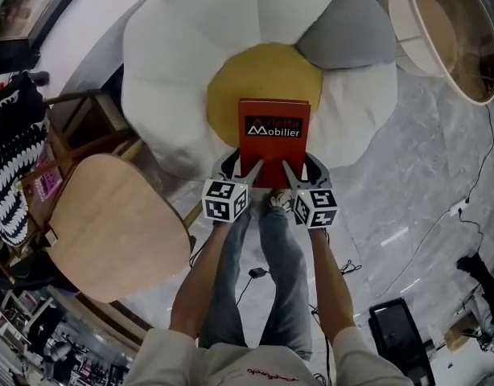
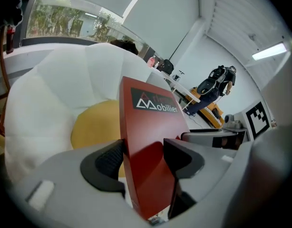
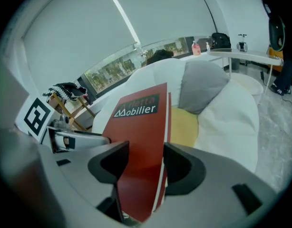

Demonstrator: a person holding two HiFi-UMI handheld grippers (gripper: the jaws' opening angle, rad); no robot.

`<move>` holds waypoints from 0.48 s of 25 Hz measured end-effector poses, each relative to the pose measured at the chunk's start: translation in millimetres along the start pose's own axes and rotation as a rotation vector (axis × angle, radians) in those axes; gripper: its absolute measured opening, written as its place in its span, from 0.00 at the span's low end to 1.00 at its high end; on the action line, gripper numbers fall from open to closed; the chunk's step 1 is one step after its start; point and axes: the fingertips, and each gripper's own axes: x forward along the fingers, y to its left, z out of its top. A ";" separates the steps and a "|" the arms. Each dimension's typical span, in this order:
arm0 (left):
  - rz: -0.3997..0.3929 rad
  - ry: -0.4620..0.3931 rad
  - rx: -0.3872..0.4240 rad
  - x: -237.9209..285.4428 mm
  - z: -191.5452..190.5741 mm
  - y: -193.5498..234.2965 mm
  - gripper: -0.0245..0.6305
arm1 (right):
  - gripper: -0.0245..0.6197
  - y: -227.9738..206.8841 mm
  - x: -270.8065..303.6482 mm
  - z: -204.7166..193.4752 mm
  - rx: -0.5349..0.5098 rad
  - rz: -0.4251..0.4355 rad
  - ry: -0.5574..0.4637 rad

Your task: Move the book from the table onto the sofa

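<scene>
Red book over sofa, left hand-held gripper, right hand-held gripper clamping it

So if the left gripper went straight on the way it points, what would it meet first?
Shut on the book, the left gripper points at the yellow centre of the sofa; it would likely meet that first, though depth is unclear.

left gripper: grey plastic shell, chunky black jaw pads, one of them ribbed
right gripper: same deal, grey shell and black pads
left marker cube: white, black square codes on every face
right marker cube: matching twin, just beside the left marker cube
jeans: faded blue denim, below the left marker cube
top: off-white, short sleeves, tiny red lettering
</scene>
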 end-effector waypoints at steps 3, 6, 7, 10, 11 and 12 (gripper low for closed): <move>0.004 0.005 -0.015 29.3 -7.3 18.3 0.44 | 0.40 -16.6 29.9 -9.2 -0.005 0.002 0.016; 0.009 0.014 -0.018 56.8 -14.1 33.1 0.44 | 0.40 -33.0 55.5 -17.9 -0.006 -0.001 0.034; 0.008 0.019 -0.022 65.2 -16.1 38.4 0.44 | 0.40 -37.5 63.7 -20.2 -0.008 -0.002 0.040; 0.011 0.031 -0.043 86.5 -22.4 53.6 0.44 | 0.40 -48.5 87.0 -27.5 -0.011 -0.003 0.058; 0.016 0.034 -0.045 92.8 -24.5 58.5 0.44 | 0.40 -51.9 94.7 -30.2 -0.010 -0.002 0.063; 0.021 0.037 -0.044 99.0 -26.3 63.3 0.44 | 0.40 -55.3 102.2 -32.7 -0.009 -0.002 0.068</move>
